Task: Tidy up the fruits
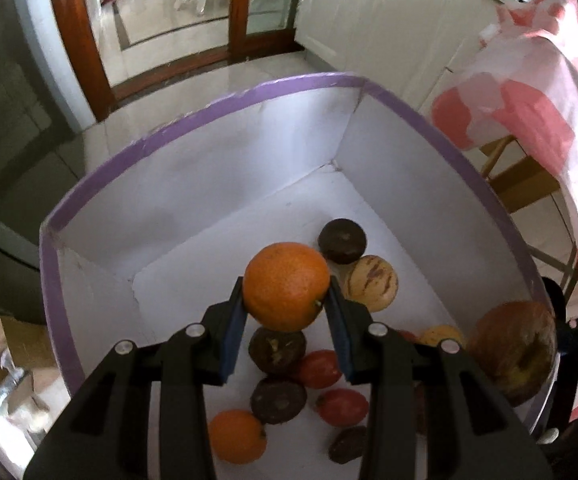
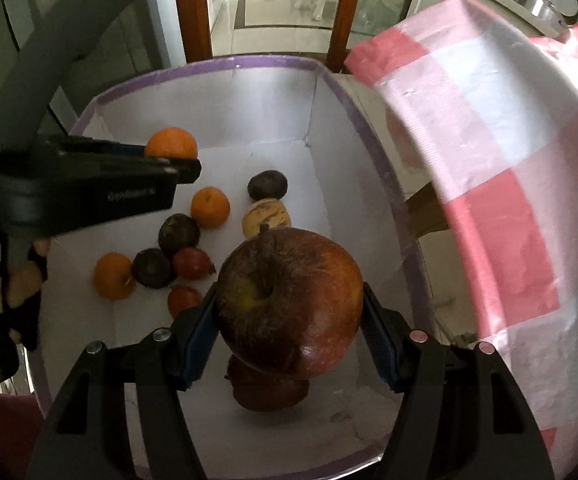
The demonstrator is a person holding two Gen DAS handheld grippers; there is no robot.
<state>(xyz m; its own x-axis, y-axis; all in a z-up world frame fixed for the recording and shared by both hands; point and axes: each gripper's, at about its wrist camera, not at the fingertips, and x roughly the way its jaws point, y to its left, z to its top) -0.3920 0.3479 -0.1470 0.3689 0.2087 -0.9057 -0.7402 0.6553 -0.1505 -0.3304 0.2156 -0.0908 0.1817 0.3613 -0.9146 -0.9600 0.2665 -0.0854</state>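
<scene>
Right tongs clamp wrinkled apple; left tongs clamp dimpled orange, over white, probably cardboard, box

An orange is clamped between the left gripper pads above a purple-rimmed white box, and a big red apple, stem up, is clamped in the right gripper. On the box floor lie two oranges, dark round fruits, small red fruits, a striped pale melon and another apple.
</scene>
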